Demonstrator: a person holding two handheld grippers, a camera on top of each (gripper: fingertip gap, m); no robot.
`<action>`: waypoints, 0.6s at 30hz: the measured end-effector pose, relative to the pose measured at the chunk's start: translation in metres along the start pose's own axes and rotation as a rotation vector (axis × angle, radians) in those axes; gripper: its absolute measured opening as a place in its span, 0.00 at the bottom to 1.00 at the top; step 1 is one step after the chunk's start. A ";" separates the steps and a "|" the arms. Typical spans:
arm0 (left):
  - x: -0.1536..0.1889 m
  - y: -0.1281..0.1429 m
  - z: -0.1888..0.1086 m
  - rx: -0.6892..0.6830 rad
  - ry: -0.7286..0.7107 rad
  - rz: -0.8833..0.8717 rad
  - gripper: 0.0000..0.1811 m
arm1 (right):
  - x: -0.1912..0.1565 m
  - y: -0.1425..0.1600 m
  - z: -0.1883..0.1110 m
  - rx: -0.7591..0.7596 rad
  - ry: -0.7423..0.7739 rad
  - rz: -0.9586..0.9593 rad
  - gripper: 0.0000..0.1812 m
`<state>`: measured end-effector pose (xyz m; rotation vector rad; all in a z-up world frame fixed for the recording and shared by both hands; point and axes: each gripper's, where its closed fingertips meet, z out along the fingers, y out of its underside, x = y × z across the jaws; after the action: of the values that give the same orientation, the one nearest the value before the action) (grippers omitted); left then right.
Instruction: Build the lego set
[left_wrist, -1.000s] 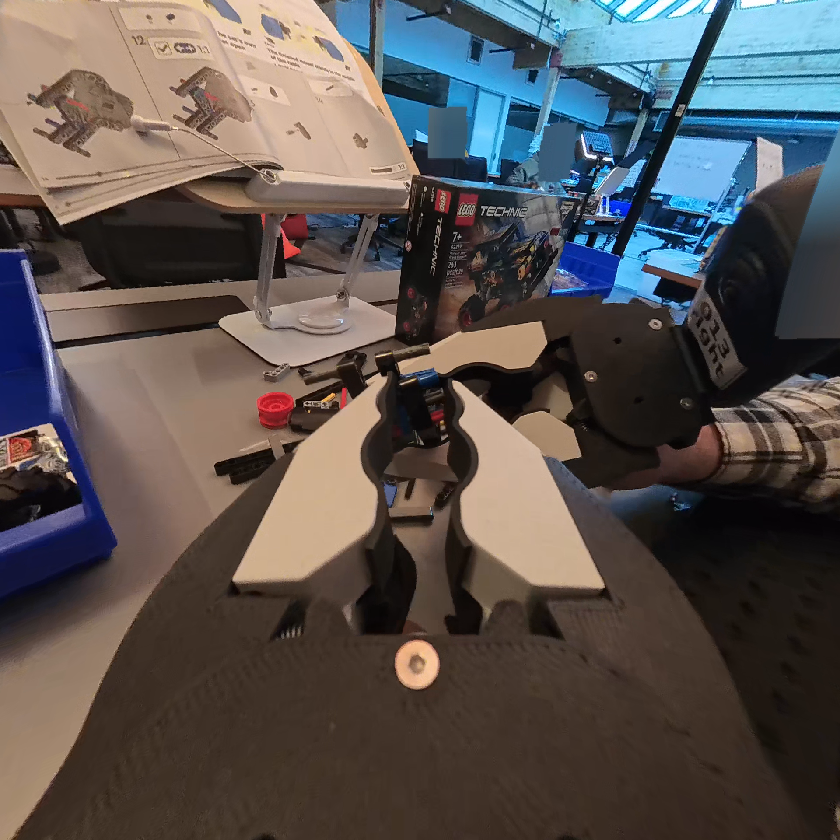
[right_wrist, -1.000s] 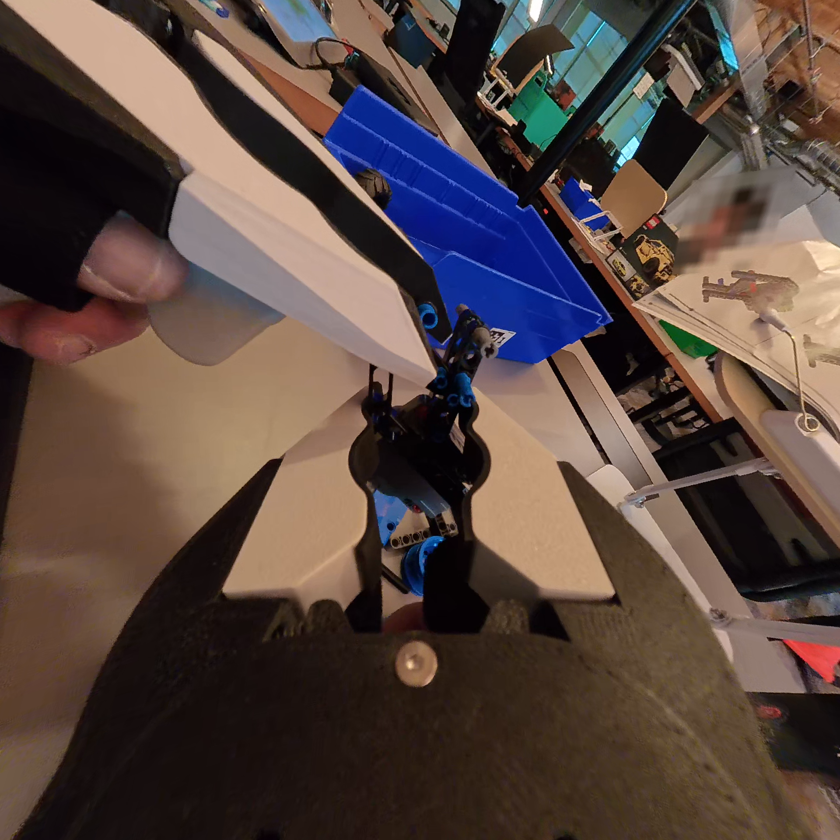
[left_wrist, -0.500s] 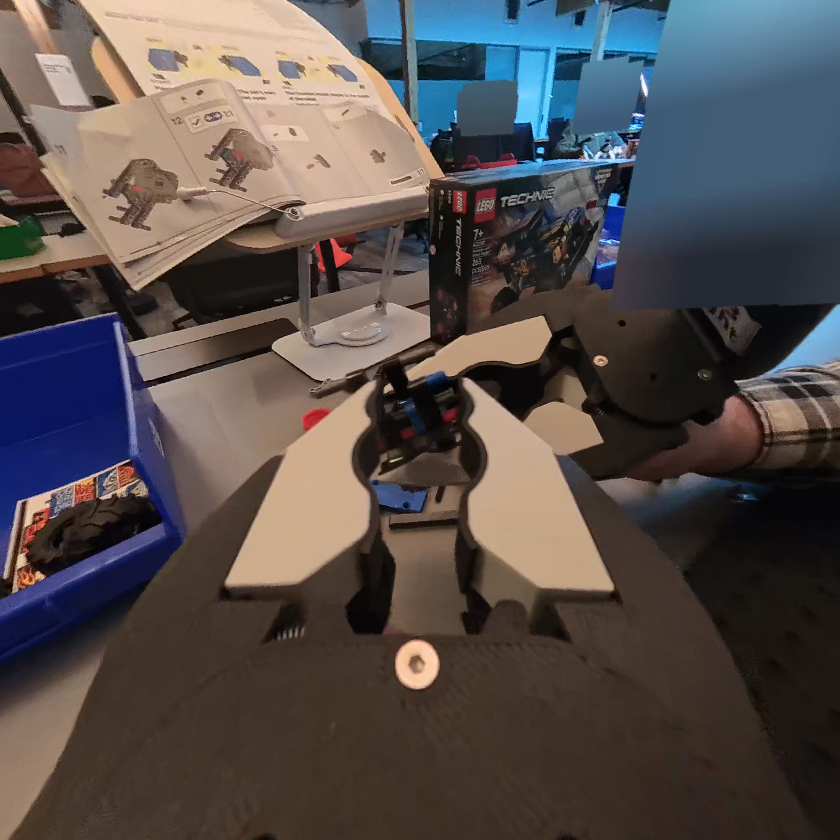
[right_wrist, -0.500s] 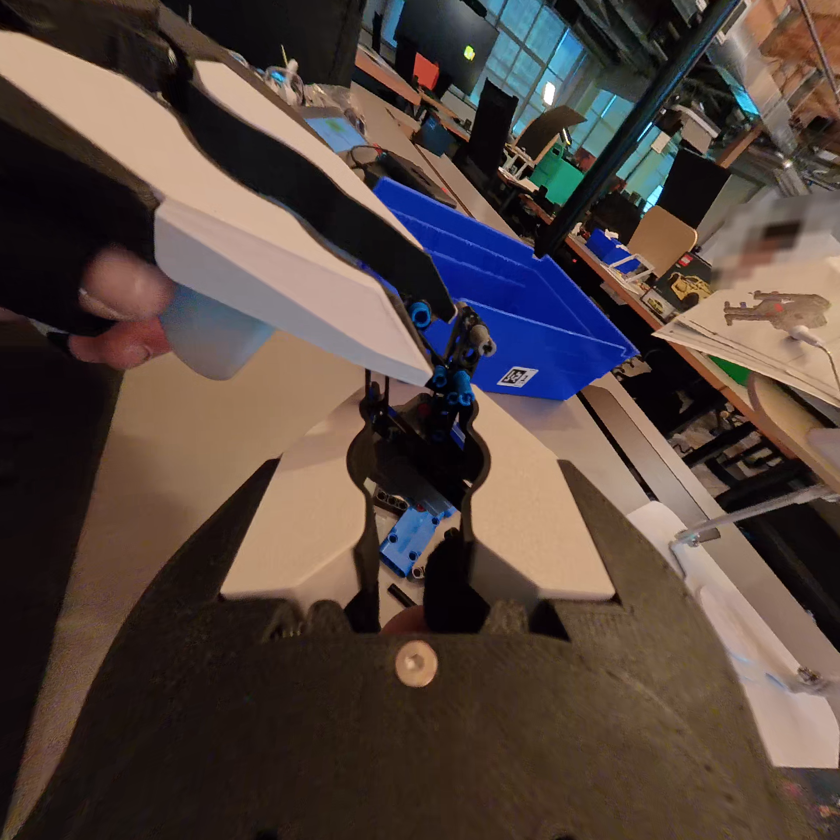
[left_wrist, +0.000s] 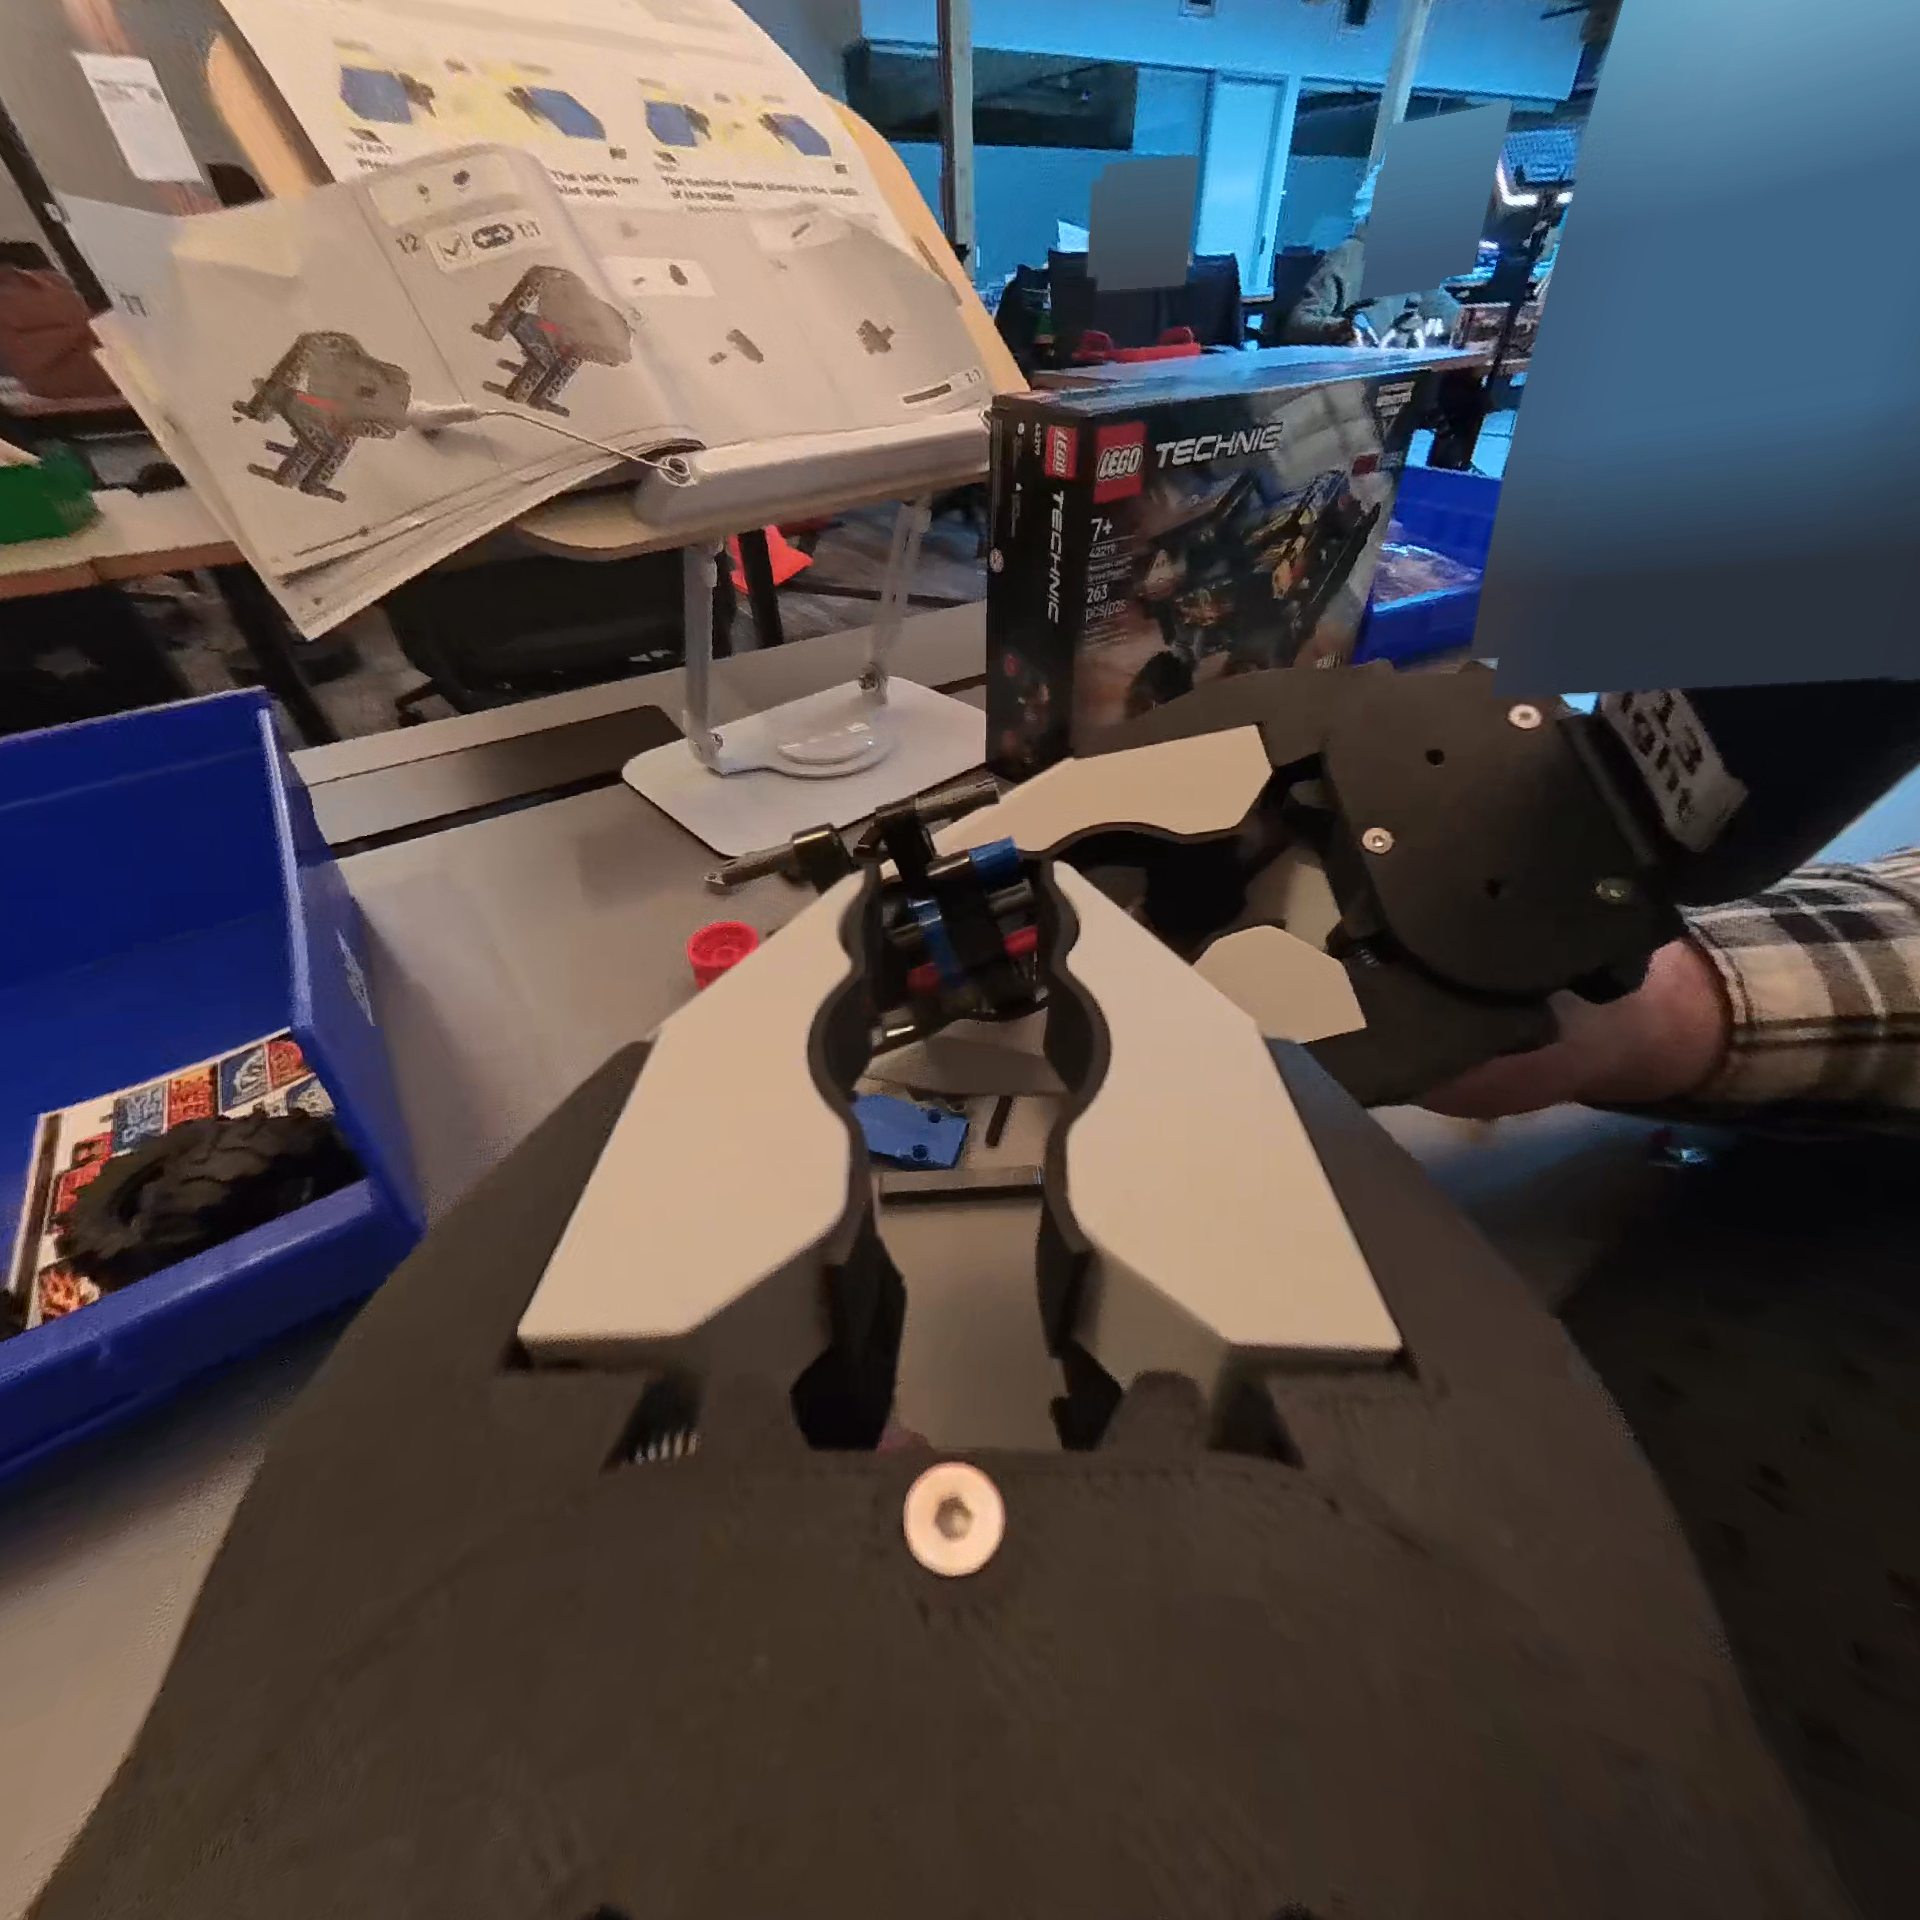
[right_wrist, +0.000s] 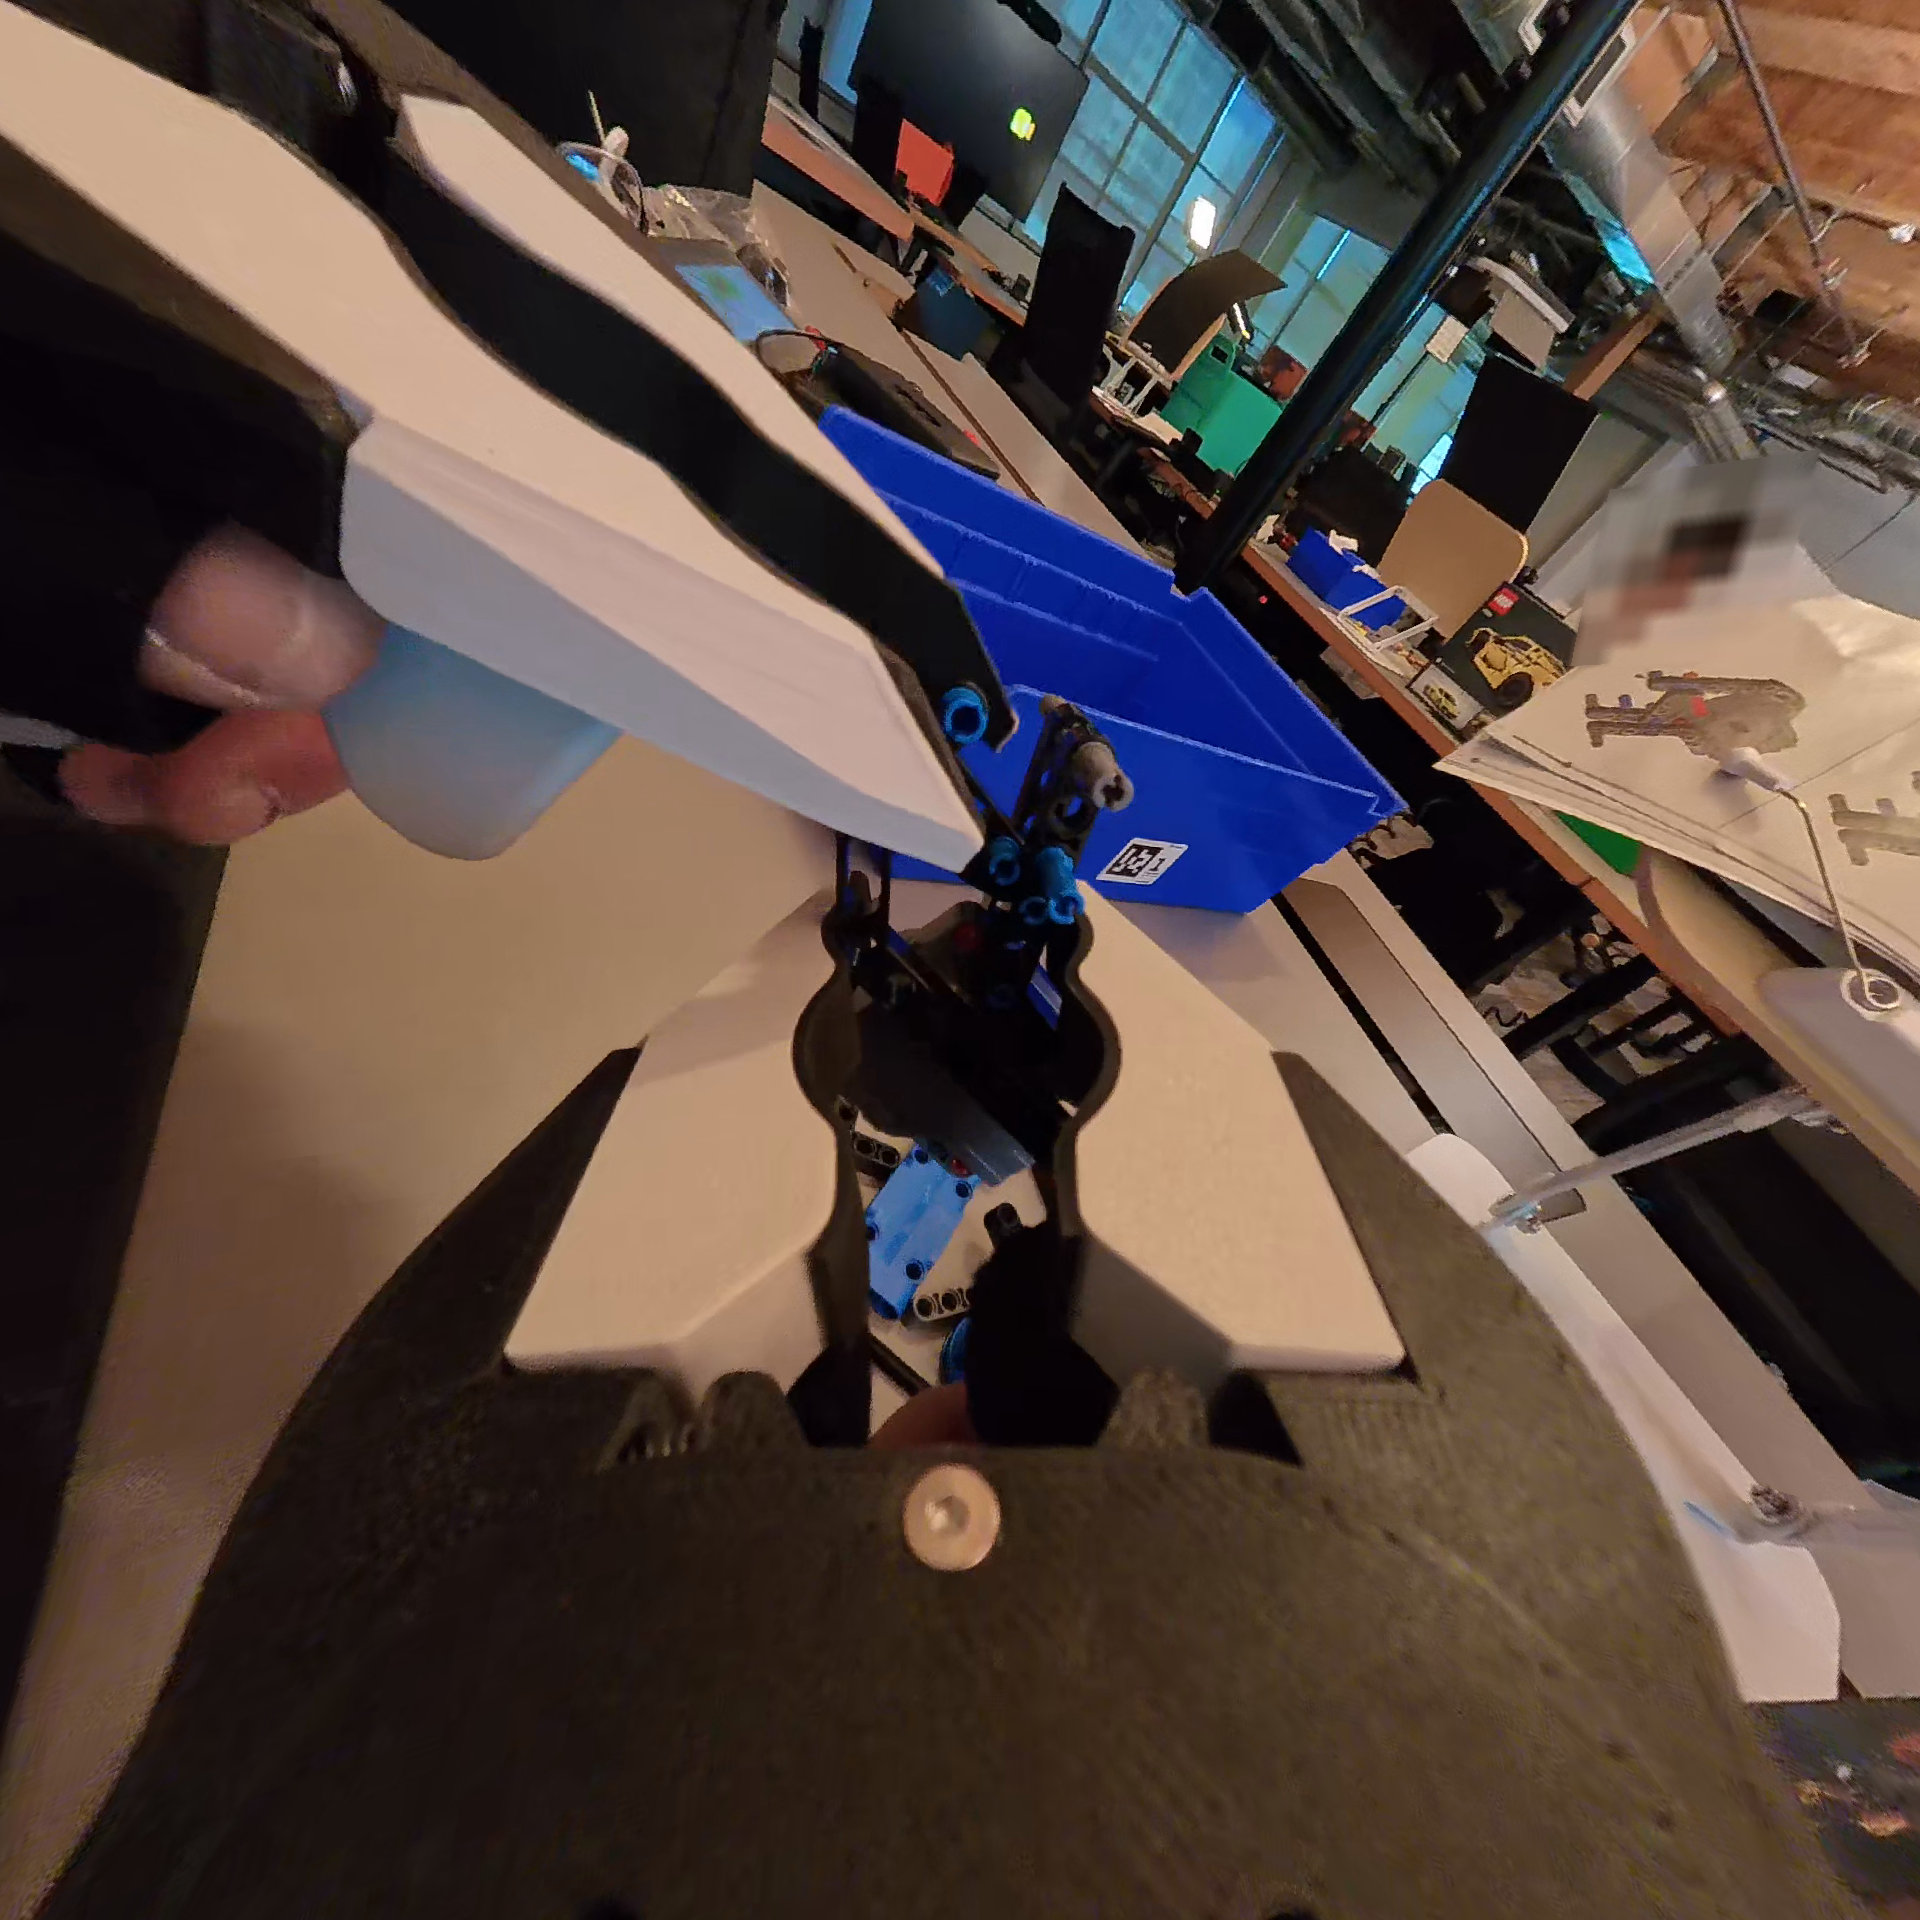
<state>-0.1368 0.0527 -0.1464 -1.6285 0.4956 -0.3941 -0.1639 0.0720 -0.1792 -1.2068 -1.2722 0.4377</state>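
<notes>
Both the left hand-held gripper (left_wrist: 956, 914) and right hand-held gripper (right_wrist: 961, 935) clamp the lego assembly (left_wrist: 961, 930), its axle pointing left.

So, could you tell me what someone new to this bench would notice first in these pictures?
Most likely the small black, blue and red lego assembly, held above the grey table with the left gripper and the right gripper both closed on it. Next, the open instruction booklet on its stand behind, with the set's box beside it. At far left sits a blue bin holding a black tyre.
</notes>
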 end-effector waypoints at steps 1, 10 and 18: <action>0.000 -0.001 0.000 0.003 -0.007 -0.002 0.15 | 0.001 -0.001 0.000 0.003 0.005 -0.002 0.17; -0.002 0.000 -0.003 -0.031 -0.031 -0.010 0.20 | 0.002 -0.004 -0.002 0.009 0.038 -0.053 0.18; -0.001 -0.001 -0.002 0.004 0.013 -0.079 0.18 | 0.004 -0.006 -0.004 0.012 0.051 -0.061 0.17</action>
<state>-0.1384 0.0511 -0.1449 -1.6464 0.4411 -0.4646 -0.1616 0.0711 -0.1718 -1.1587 -1.2578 0.3680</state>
